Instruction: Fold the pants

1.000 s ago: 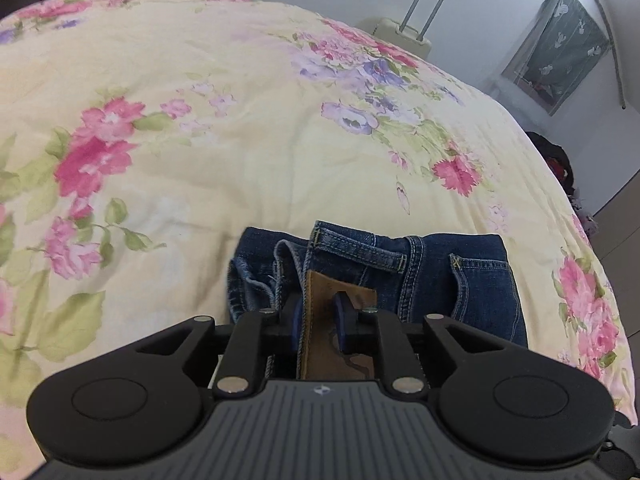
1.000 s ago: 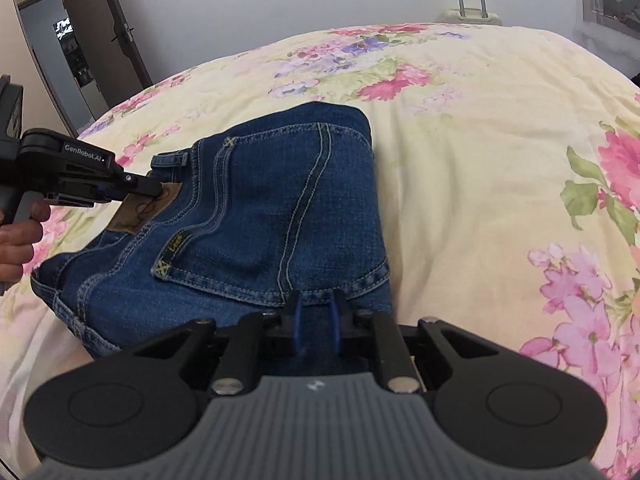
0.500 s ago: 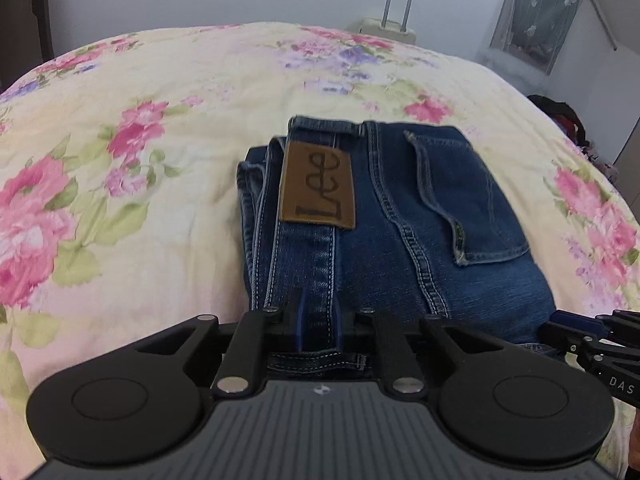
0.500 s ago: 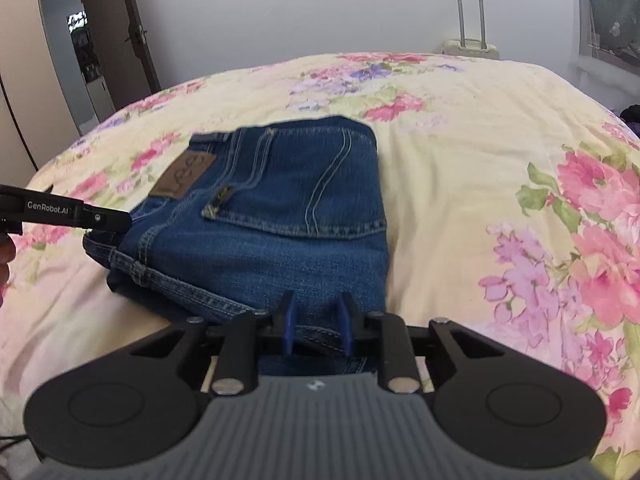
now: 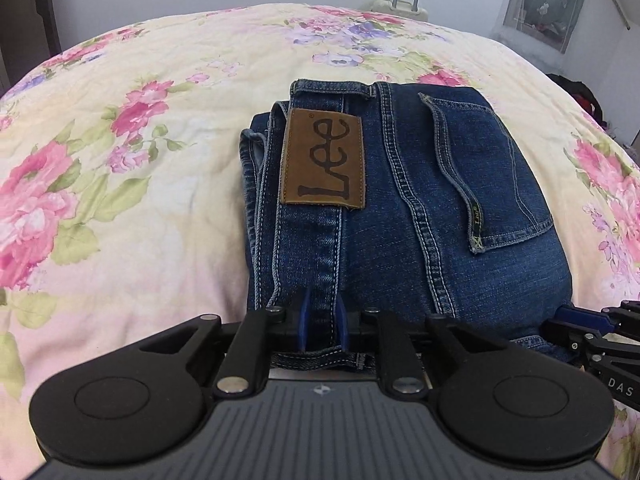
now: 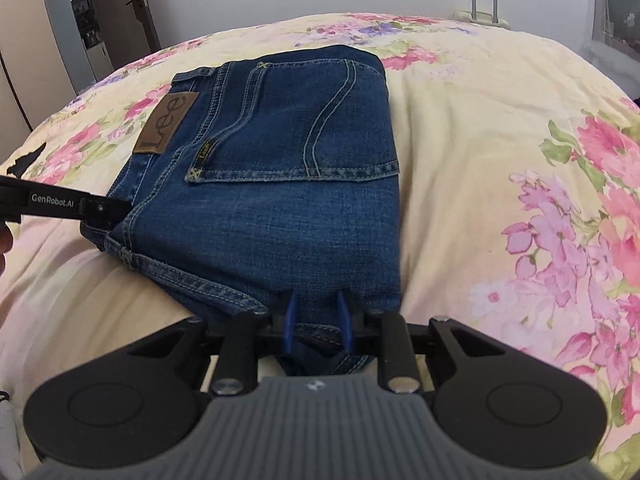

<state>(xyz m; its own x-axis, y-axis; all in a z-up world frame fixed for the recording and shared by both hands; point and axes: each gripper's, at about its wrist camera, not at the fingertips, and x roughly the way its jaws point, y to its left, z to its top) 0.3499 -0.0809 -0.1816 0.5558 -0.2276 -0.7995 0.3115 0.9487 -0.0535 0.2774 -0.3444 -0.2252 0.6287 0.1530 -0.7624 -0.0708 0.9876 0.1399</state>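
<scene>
The blue jeans [image 5: 400, 208] lie folded in a compact stack on the floral bed cover, brown Lee patch up. My left gripper [image 5: 323, 320] sits at the stack's near edge by the waistband. Its jaws are opening, and flat denim shows between the blue pads with no pinched ridge. From the right wrist view its black fingers [image 6: 100, 210] touch the jeans' [image 6: 288, 184] left edge. My right gripper [image 6: 317, 320] is at the near right corner, pads apart over the denim edge. That right gripper [image 5: 584, 322] also shows in the left wrist view.
The flowered bed cover [image 5: 140, 200] spreads on all sides of the jeans. A pale suitcase [image 5: 400, 4] stands against the far wall. A doorway [image 6: 92, 20] is at the far left. Part of a hand [image 6: 3, 240] shows at the left edge.
The left gripper let go of the waistband by the patch and drew back to the stack's near edge. The right gripper's pads widened and it also drew back to the near edge.
</scene>
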